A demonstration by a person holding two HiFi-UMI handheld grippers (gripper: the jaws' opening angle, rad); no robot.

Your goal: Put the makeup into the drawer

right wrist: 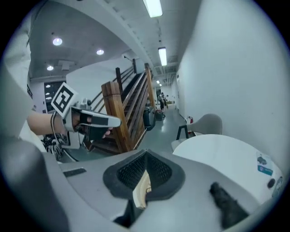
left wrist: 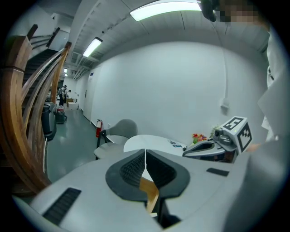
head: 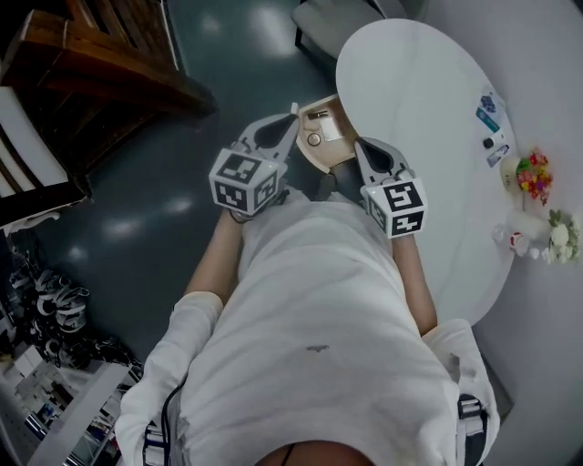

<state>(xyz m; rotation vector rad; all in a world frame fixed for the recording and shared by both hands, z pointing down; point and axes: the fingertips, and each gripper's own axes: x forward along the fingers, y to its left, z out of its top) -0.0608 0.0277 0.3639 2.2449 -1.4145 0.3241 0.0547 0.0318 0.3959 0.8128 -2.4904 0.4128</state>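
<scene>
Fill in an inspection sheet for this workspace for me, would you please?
Surface: white oval table, mostly bare.
Job's things: small wooden box just beyond both grippers' tips; no makeup can be made out.
Clutter: flowers and small items along the table's right edge in the head view, too small to identify.
Grippers: left gripper shut, right gripper shut; nothing seen between the pads of either.
Cables: dark tangle on the floor at lower left, possibly cables.
Surroundings: wooden staircase, grey chair, dark glossy floor.
</scene>
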